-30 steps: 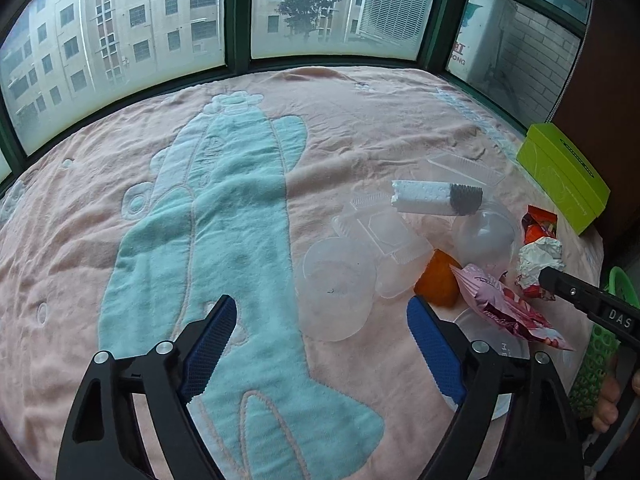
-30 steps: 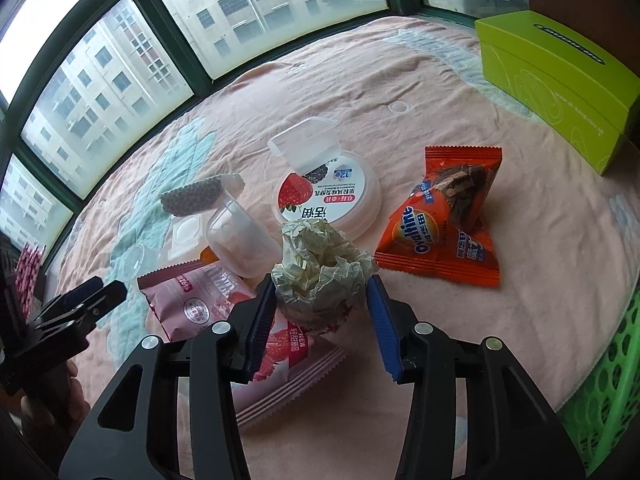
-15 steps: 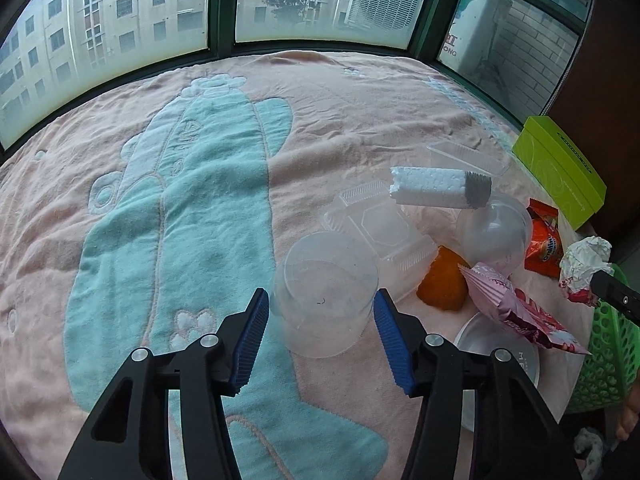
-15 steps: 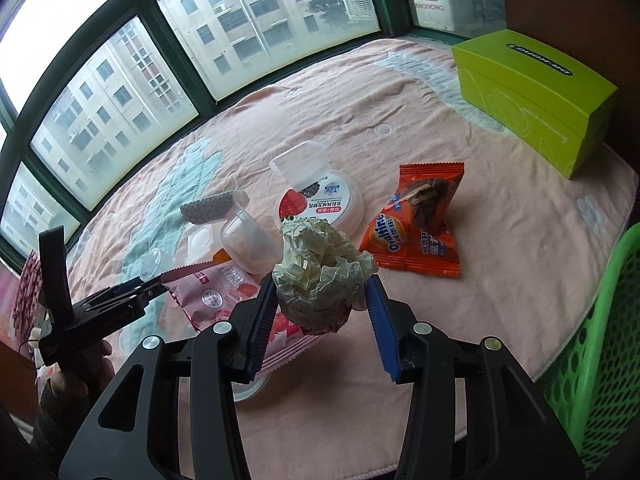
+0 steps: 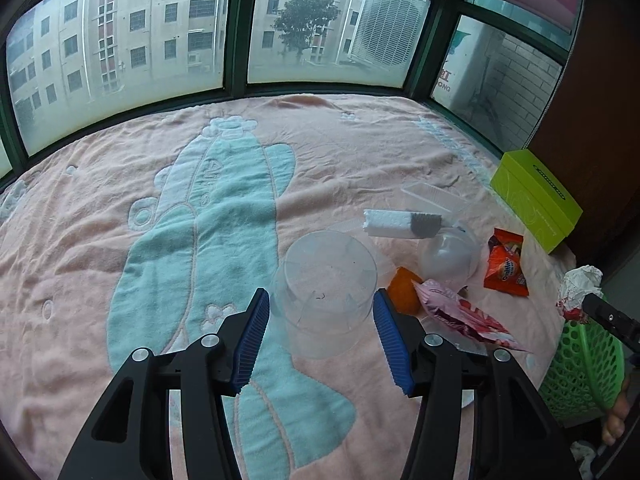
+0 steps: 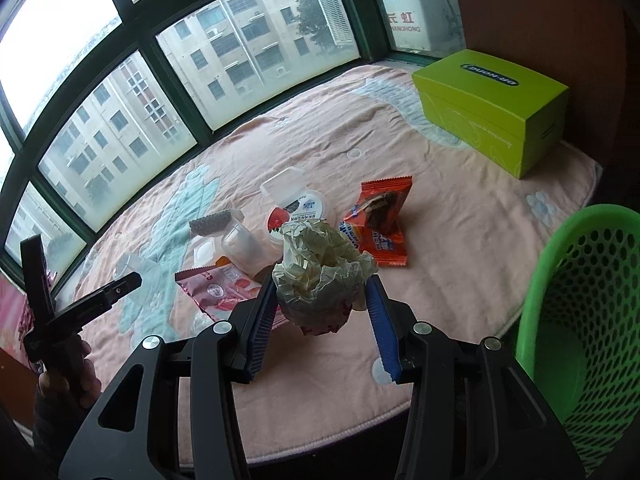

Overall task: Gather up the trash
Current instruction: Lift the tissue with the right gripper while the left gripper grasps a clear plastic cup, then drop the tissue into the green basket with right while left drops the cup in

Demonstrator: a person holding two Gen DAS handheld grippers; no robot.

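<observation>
Crumpled paper wad [image 6: 320, 276] sits clamped between the right gripper [image 6: 322, 312] pads, raised off the pink blanket [image 6: 440, 240], left of the green basket [image 6: 580, 300]. Left gripper [image 5: 320, 320] pads press a clear plastic cup [image 5: 324, 280], lifted, rim facing away.

Pink blanket [image 5: 360, 152]: far and left stretches lying open up to the window frame [image 5: 236, 40]. Right-hand stretch being crowded by a foam block [image 5: 400, 224], domed cup [image 5: 450, 256], orange wrapper [image 6: 380, 224], pink packet [image 5: 460, 312] and yogurt tub [image 6: 300, 212]. Green box [image 6: 492, 112] blocking the far right corner. Green basket [image 6: 584, 304] standing open-mouthed just off the near right edge.
</observation>
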